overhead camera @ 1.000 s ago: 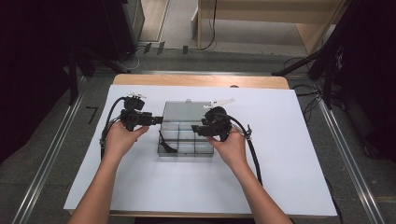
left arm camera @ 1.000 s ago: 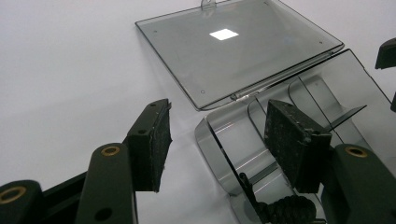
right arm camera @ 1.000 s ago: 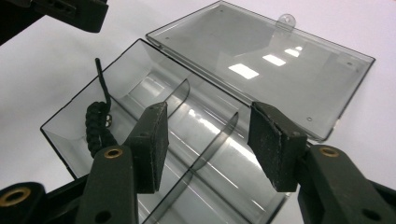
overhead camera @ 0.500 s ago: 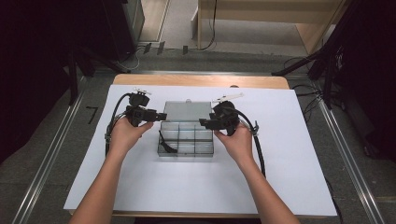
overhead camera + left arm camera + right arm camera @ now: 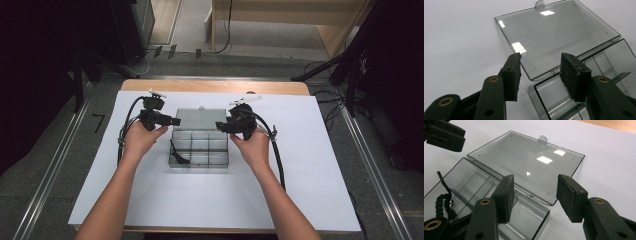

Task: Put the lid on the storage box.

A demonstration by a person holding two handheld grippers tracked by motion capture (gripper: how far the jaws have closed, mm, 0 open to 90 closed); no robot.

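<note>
The left gripper (image 5: pixel 175 121) has just been narrowing its jaws to about half width, nothing between them; the right gripper (image 5: pixel 220 126) stands half open too, also empty. Both hover at the far corners of the clear plastic compartment box (image 5: pixel 199 148), mid-table on the white sheet (image 5: pixel 300 165), its flat transparent lid (image 5: pixel 554 35) laid open on the far side. To close it well, I judge, pinch both lid corners evenly (the coiled black cord (image 5: pixel 442 203) lies in the left compartment) and swing toward the near side.
</note>
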